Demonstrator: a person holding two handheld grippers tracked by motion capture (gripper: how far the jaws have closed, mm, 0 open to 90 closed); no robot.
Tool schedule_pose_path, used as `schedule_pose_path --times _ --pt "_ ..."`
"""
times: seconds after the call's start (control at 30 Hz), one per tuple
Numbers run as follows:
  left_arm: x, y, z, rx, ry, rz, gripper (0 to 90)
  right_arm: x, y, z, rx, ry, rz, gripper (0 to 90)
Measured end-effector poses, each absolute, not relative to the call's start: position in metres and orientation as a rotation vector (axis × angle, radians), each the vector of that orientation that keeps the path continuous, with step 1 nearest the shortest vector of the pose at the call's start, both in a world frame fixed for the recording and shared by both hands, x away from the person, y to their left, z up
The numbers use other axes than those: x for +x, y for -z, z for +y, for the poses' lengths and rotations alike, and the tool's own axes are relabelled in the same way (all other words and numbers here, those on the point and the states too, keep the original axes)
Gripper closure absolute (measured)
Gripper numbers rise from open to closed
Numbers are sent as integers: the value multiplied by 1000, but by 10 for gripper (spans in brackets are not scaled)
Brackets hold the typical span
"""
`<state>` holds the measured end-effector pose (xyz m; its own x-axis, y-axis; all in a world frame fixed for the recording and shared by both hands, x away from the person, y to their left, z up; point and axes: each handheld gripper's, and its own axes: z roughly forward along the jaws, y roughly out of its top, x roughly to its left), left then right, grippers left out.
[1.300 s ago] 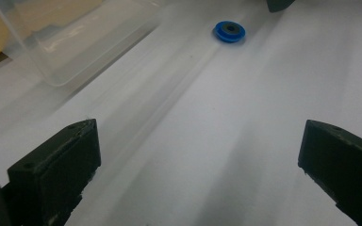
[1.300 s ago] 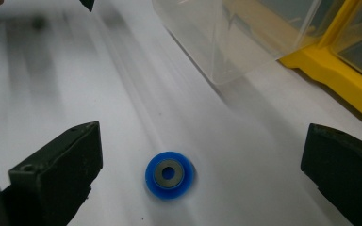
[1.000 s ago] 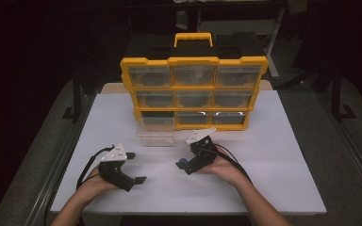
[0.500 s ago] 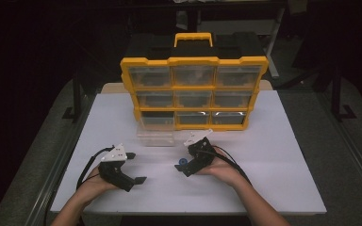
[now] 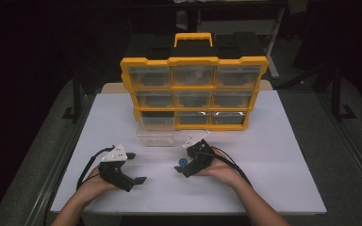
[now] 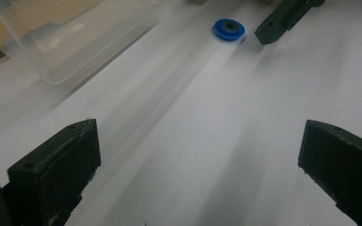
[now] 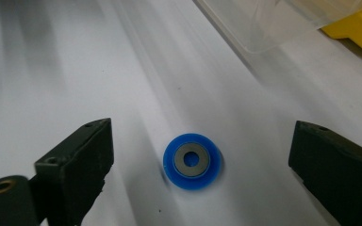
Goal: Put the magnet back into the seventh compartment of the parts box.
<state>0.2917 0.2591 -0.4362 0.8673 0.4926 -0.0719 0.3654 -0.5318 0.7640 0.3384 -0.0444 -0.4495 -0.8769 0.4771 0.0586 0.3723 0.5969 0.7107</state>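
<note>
The right claw (image 7: 198, 155) hangs wide open over the little blue wheel (image 7: 192, 161), maybe ready to grab it, while the left claw (image 6: 198, 160) waits open and empty.

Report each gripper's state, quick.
Left gripper: open, holding nothing.
Right gripper: open, jaws either side of the small blue plastic wheel, not touching it.

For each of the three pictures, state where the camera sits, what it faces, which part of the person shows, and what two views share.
High view: above the table, facing the yellow organiser; both forearms and tongs show.
Left gripper view: rides the left tongs, facing the clear bin.
Right gripper view: rides the right tongs, open around the blue disc.
Shared: disc and bin.
</note>
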Motion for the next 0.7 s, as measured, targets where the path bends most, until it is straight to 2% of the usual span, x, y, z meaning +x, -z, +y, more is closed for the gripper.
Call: schedule_pose_path --times 0.7 --pt "291 437 259 2188 -191 620 0 335 450 -43 686 -1121 2697 236"
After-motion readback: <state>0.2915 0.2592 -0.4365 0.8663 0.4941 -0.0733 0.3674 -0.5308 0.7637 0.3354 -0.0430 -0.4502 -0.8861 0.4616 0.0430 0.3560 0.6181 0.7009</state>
